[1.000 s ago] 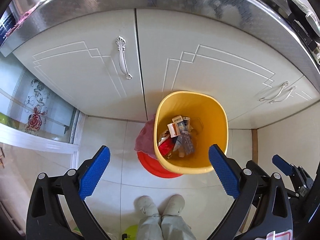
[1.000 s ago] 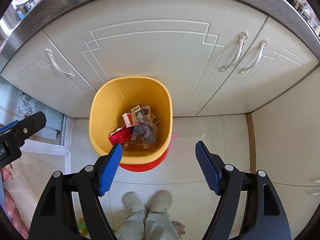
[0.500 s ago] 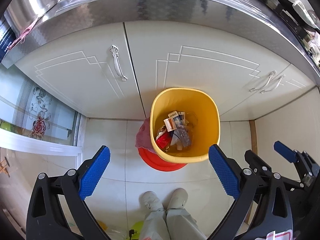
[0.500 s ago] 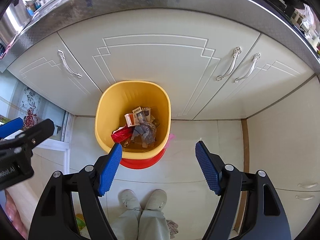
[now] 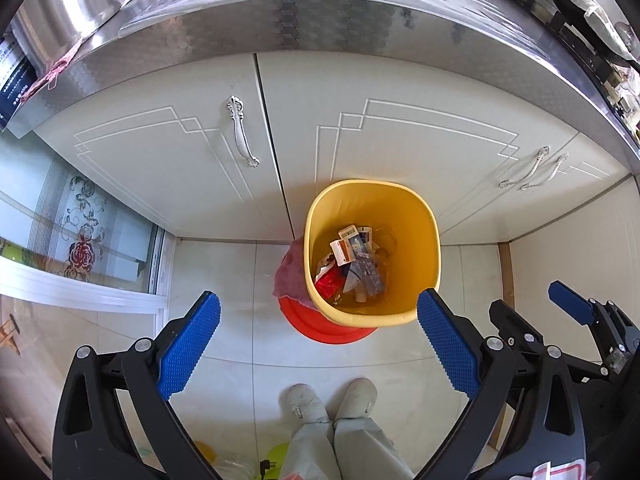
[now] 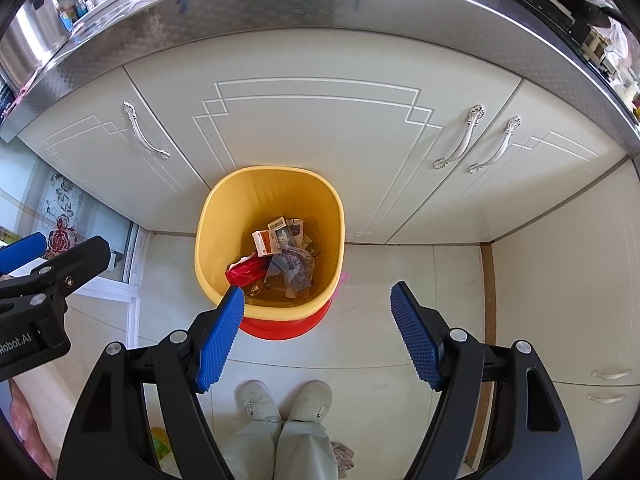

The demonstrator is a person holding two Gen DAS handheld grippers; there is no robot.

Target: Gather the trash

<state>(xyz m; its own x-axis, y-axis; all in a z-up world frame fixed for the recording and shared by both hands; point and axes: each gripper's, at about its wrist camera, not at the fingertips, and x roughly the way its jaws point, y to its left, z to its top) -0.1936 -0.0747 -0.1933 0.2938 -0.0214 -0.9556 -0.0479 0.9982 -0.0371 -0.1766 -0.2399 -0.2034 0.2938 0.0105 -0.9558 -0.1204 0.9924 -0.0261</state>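
A yellow trash bin (image 5: pixel 400 208) stands on the tiled floor against the white cabinets, on a red base (image 5: pixel 320 320). It also shows in the right wrist view (image 6: pixel 256 196). Inside lie small cartons, a red wrapper (image 6: pixel 246 270) and a clear plastic bag (image 6: pixel 294 266). My left gripper (image 5: pixel 318 340) is open and empty, high above the floor in front of the bin. My right gripper (image 6: pixel 318 332) is open and empty too, just right of the left one.
White cabinet doors with silver handles (image 5: pixel 242 132) run under a steel counter (image 5: pixel 320 12). A glass sliding door (image 5: pixel 60 240) is at the left. The person's white shoes (image 6: pixel 286 400) stand below the grippers. A pink cloth (image 5: pixel 290 268) hangs beside the bin.
Both grippers have risen and pulled back from the bin, so it looks smaller and more of the counter shows. Both stay open and empty.
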